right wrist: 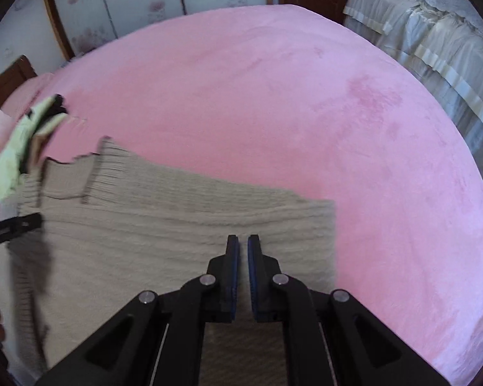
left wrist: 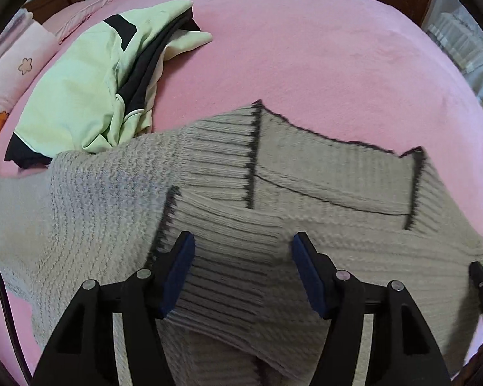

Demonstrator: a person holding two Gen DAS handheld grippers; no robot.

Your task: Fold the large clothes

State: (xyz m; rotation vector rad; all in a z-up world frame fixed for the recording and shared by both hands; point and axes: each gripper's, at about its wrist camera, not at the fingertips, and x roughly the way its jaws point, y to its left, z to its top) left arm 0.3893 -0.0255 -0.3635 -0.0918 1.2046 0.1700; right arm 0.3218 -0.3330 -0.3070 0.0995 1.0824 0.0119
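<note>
Left wrist: my left claw was spread wide and released above the beige ribbed sweater, which lay on the pink bedspread; a pale green jacket lay bunched beside it | Right wrist: my right claw was clenched, nothing visibly pinched, over the sweater's plain knit.

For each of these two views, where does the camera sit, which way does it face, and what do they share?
Left wrist: on the left gripper, facing steeply down at the grey knit sweater on the pink bed; its jaws stand open, nothing pinched.
Right wrist: on the right gripper, angled down at the sweater's plain edge; jaws shut, no cloth visibly between them.
Shared: sweater, bed, light green garment, and each shows the other gripper at its edge.
</note>
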